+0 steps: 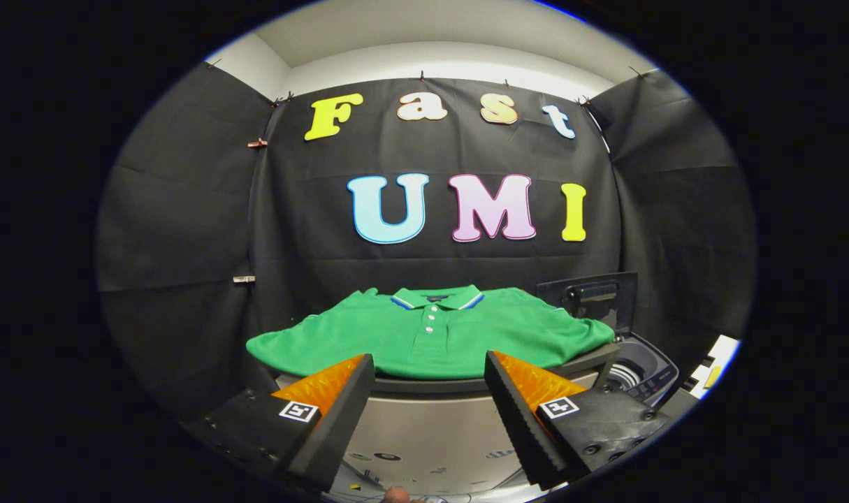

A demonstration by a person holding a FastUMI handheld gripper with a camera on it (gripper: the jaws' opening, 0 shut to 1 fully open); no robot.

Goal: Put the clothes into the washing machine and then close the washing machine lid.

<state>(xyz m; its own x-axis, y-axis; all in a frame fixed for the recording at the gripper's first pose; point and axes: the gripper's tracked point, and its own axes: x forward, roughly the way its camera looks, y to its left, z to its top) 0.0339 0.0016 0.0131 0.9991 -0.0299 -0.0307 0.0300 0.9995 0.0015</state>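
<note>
Claw (430, 370) spread wide, nothing between the fingers, held short of the worktop (466, 385) and aimed at its front edge. Green polo shirt (431, 335) spread flat on that worktop, collar to the far side, button placket down the middle, sleeves out to either side, front hem draped just over the near edge and lying just beyond the fingertips. To the right of the shirt, a small washer (641, 370) with its lid (592, 297) standing upright and the drum open below it; right sleeve close beside the lid, perhaps touching. Judged to be the very first step: reaching for the shirt, no grasp yet made, loading and lid-closing both still to do. Next move likely calls for easing forward and slightly down so the near hem or the middle of the shirt passes between the fingers, then closing on a bunched fold rather than a single layer, since thin limp fabric may slip or trail. After that, a lift high enough to clear the worktop and a carry rightward over the open drum. Risk worth noting: sleeves dragging over the washer rim or catching on the raised lid.
</note>
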